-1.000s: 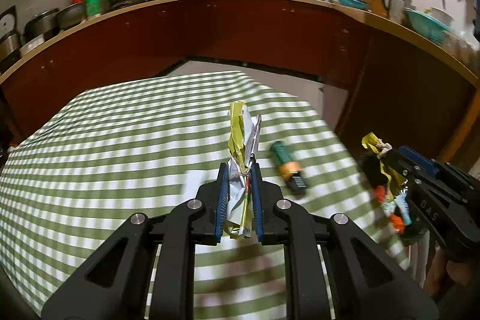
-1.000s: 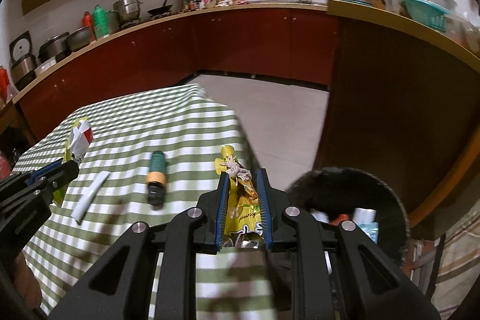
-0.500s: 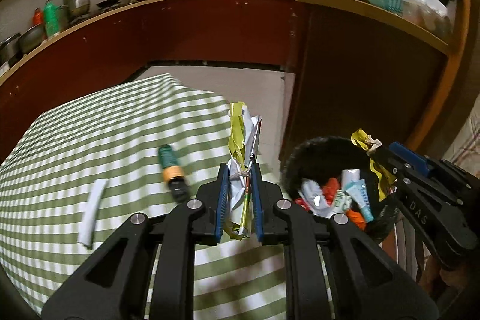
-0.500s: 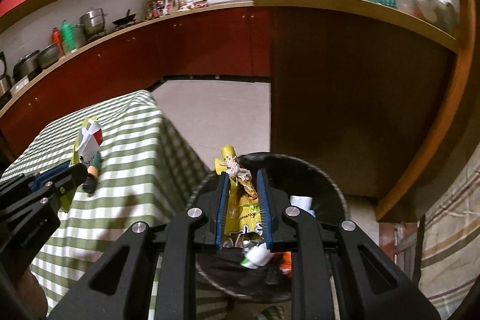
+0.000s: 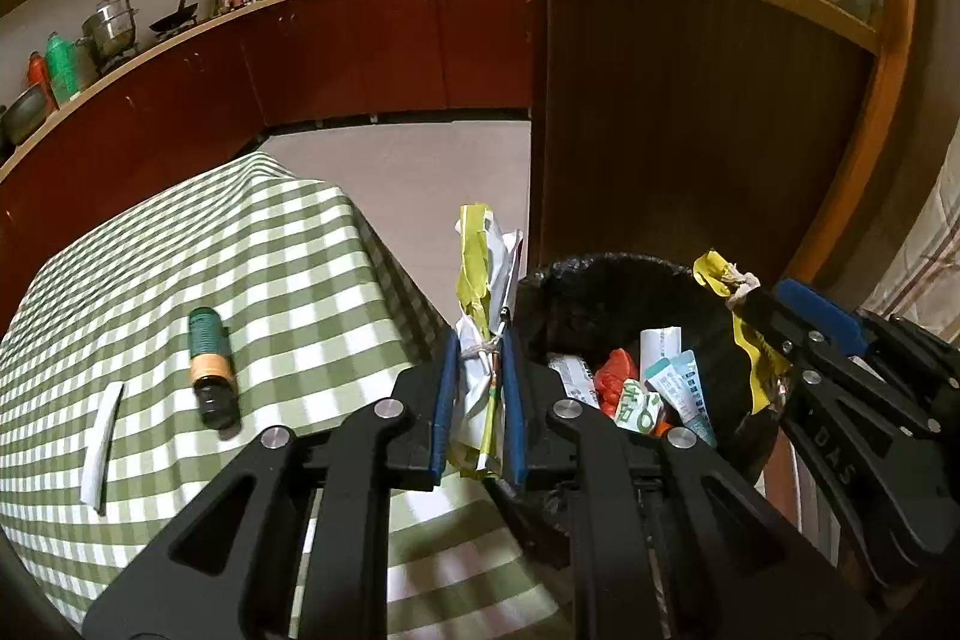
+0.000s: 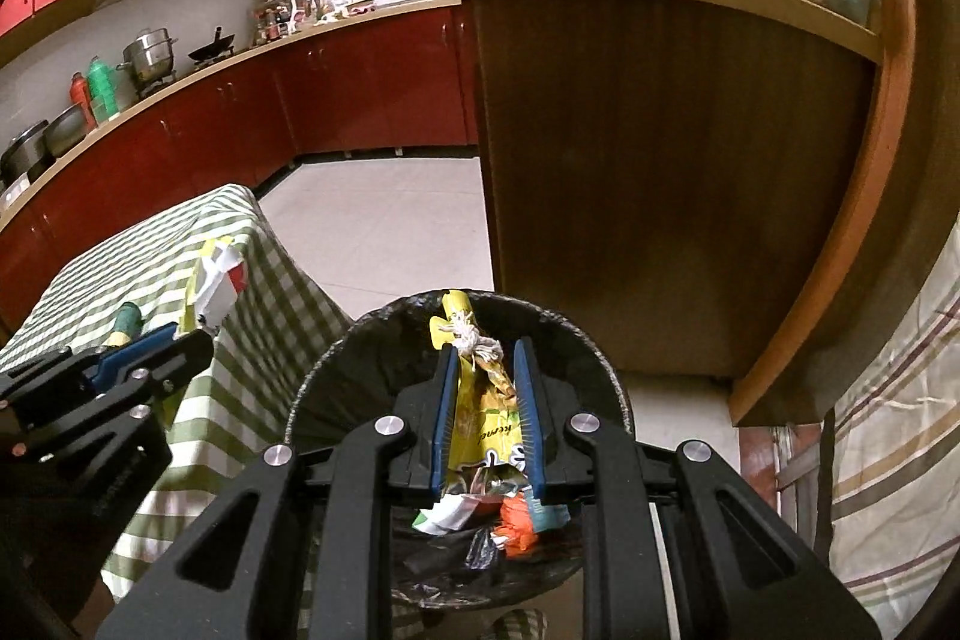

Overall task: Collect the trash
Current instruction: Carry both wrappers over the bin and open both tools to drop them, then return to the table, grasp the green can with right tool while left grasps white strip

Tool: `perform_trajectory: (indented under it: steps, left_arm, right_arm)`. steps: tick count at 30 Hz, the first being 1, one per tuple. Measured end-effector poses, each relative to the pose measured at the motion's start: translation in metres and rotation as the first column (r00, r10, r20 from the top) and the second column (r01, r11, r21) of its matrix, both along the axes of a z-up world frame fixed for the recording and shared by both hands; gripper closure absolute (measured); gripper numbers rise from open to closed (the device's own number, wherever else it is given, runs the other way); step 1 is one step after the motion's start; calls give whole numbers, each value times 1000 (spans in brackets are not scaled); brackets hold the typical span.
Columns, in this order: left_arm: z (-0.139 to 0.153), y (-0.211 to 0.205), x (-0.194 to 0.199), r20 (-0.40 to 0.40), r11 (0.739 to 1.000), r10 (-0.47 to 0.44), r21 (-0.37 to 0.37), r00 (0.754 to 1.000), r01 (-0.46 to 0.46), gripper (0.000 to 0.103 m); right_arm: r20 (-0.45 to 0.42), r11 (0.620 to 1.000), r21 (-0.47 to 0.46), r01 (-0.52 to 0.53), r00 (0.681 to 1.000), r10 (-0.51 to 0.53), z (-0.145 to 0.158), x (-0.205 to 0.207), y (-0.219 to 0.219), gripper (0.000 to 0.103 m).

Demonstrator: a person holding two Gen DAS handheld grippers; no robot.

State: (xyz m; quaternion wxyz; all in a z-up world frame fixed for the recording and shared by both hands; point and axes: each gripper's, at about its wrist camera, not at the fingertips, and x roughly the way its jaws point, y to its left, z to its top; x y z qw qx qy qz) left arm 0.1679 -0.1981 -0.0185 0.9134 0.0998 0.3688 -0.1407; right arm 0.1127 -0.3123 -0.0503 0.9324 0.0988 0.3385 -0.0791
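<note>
Fingers of the right gripper (image 6: 486, 358) clamp a yellow wrapper (image 6: 489, 409) over the black bin (image 6: 600, 340), lower centre, ready to drop. Left gripper (image 5: 477, 358) pinches a yellow-white wrapper (image 5: 480, 280) just beside the bin rim, above the tabletop (image 5: 270, 250) edge, probably next.

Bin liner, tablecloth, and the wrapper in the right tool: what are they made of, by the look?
Bin liner: thin black plastic film, likely; crinkled and faintly glossy at the rim.
Tablecloth: green-and-white checked; it drapes softly over the corner, but woven cloth or vinyl cannot be told.
Yellow wrapper, clamped in the right tool: printed plastic or foil laminate; creased, shiny, tied with white string.
</note>
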Motion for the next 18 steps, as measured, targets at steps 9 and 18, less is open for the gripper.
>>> perform_trajectory:
  steps: [9,18]
  left_arm:
    - [-11,-12,12,-20,1000,16,17,1000,-16,52]
    - [-5,-2,10,-17,999,34,9,999,-34,48]
  right_arm:
    - [-10,999,29,19,1000,-18,-13,8,-8,68]
    - [-2,999,22,25,1000,-25,-10,7,-9,65]
